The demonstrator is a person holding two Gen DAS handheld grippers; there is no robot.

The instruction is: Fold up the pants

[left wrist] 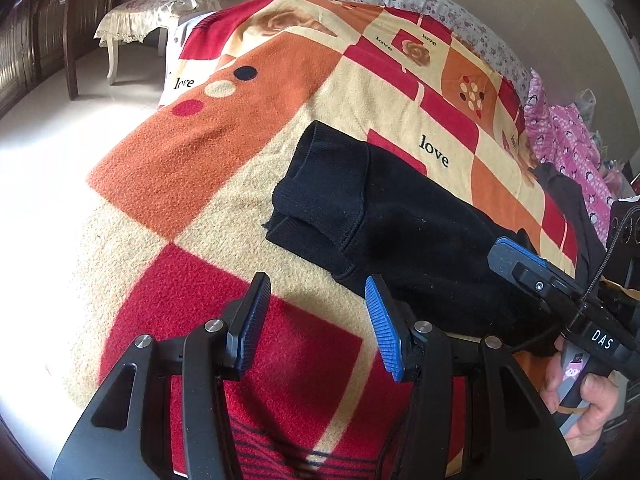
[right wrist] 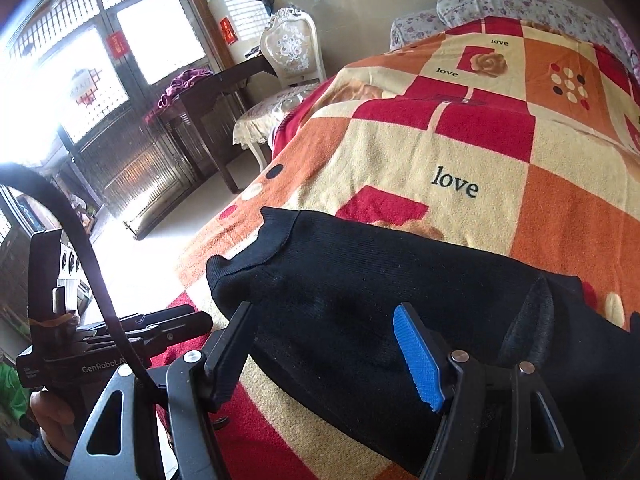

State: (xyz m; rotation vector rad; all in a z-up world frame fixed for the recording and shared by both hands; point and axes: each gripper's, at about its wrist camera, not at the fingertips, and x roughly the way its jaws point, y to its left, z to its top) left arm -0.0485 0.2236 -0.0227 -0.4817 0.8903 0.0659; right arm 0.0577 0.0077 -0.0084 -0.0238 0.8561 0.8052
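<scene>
**Black pants between folds**

Black knit pants [left wrist: 384,216] lie doubled lengthwise on the patchwork blanket [left wrist: 224,148] of the bed. We hold the left gripper [left wrist: 316,316] and the right gripper [right wrist: 328,356] above them, jaws apart, gripping nothing. Next, we judge, comes pinching one end and carrying it across. Beyond stands a chair [right wrist: 288,60].

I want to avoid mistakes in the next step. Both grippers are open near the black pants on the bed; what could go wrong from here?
1. The pants lie in stacked layers with ribbed cuffs on top, so a gripper may pinch only one layer and pull the fold apart.
2. The left gripper is over the fuzzy blanket beside the pants; closing there might catch the blanket.
3. The right gripper works close by, so the two could bump.
</scene>
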